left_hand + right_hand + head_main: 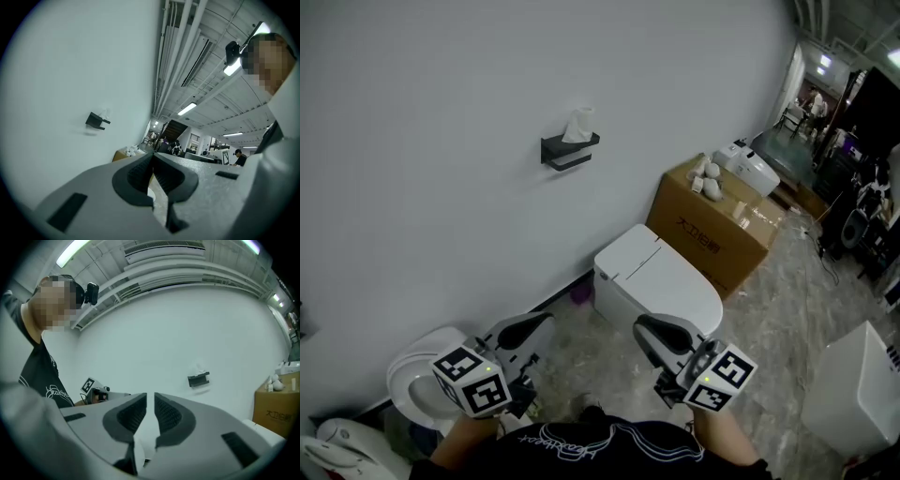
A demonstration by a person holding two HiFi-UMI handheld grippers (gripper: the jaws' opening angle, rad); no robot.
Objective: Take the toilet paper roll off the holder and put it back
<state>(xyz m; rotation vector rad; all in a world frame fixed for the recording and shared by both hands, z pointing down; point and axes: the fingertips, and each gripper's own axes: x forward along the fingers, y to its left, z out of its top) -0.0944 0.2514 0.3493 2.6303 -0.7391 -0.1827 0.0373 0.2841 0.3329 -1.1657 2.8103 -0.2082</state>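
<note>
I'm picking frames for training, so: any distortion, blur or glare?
Head view: even light, sharp, no glare; the holder reads clearly. Left gripper view: strong fisheye bending, dark corners, a ceiling lamp blown out white. Right gripper view: the same fisheye bending, with a faint shadow under the small holder.

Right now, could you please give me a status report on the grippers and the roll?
Left gripper and right gripper shut, empty. Toilet paper roll on holder, untouched. Toilet on floor ahead.
</note>
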